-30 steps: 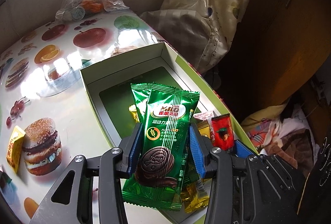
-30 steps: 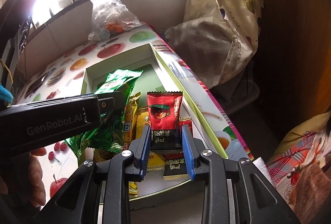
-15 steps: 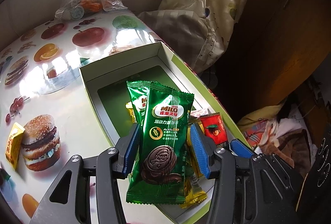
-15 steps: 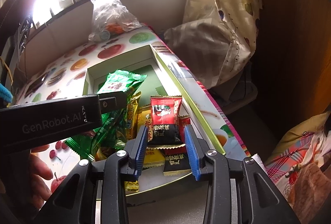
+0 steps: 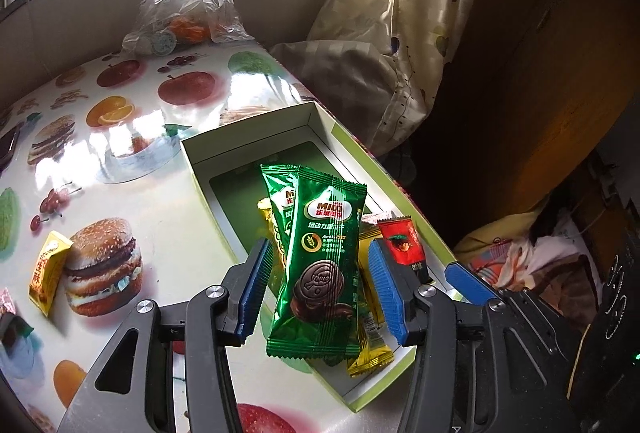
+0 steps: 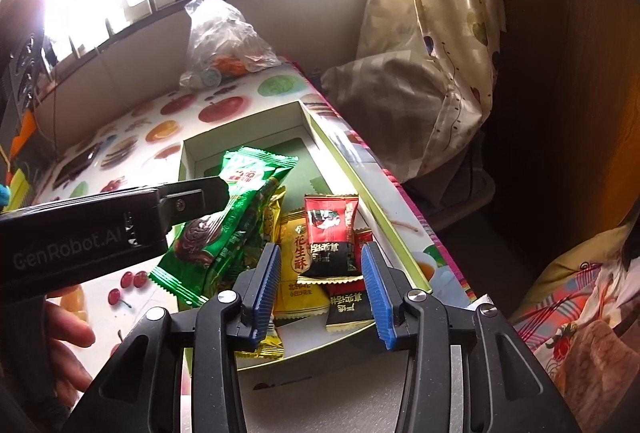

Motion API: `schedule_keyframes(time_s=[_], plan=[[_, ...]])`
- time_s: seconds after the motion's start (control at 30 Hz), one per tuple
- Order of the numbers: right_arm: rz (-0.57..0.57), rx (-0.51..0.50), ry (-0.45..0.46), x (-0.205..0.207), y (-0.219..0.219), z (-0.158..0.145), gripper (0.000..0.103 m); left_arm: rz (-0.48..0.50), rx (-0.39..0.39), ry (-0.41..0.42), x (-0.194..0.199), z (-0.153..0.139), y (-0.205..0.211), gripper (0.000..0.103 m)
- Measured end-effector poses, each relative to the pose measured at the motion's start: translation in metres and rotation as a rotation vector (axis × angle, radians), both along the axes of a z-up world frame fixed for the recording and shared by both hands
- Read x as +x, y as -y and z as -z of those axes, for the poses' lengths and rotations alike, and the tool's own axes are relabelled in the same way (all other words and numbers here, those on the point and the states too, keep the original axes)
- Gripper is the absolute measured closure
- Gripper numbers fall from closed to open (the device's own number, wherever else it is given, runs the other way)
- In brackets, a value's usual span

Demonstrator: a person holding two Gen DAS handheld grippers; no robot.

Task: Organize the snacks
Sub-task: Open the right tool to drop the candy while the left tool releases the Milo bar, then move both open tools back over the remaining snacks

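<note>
A shallow white box with green outer walls (image 5: 320, 121) sits on a table covered by a glossy cloth printed with fruit and burgers (image 5: 100, 201), and most of the snacks lie piled at its near end. The left gripper (image 5: 318, 291) stands released over that pile: its blue pads are spread to either side of a green Milo biscuit packet (image 5: 320, 265), which lies on a second green packet (image 5: 282, 209) and some yellow wrappers without either pad touching it. The right gripper (image 6: 320, 289) is let go too, its jaws opening, with a red-and-black candy packet (image 6: 330, 237) lying loose between the pads on top of a yellow peanut-candy packet (image 6: 298, 273) and another red-and-black one (image 6: 348, 307). Outside the box, a small yellow packet (image 5: 48, 273) rests on the cloth beside a printed burger. A clear plastic bag (image 5: 188, 1) sits at the far edge of the table.
</note>
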State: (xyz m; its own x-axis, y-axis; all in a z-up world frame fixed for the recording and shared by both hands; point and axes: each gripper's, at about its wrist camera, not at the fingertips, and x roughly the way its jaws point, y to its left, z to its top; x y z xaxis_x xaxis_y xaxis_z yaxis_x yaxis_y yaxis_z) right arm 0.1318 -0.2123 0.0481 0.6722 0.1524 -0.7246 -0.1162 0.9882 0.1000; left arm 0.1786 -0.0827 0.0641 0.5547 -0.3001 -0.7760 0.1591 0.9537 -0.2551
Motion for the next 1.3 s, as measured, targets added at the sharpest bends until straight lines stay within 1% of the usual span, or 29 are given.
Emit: schedule_keyframes(time_s=[0.23, 0.63, 0.77, 0.97, 1.3], plan=[[-0.014, -0.009, 0.024, -0.010, -0.009, -0.010, 0.061, -0.016, 0.007, 0.035, -0.020, -0.011, -0.014, 0.052], [-0.058, -0.012, 0.058, -0.021, -0.030, -0.024, 0.061, -0.085, 0.045, 0.088, -0.048, -0.026, -0.045, 0.052], [-0.078, -0.012, 0.066, -0.024, -0.041, -0.026, 0.061, -0.105, 0.038, 0.091, -0.055, -0.027, -0.056, 0.052], [-0.120, -0.004, 0.082, -0.028, -0.057, -0.032, 0.061, -0.135, 0.062, 0.112, -0.067, -0.031, -0.071, 0.052], [-0.192, 0.012, 0.088, -0.031, -0.088, -0.036, 0.061, -0.185, 0.059, 0.107, -0.078, -0.029, -0.101, 0.052]])
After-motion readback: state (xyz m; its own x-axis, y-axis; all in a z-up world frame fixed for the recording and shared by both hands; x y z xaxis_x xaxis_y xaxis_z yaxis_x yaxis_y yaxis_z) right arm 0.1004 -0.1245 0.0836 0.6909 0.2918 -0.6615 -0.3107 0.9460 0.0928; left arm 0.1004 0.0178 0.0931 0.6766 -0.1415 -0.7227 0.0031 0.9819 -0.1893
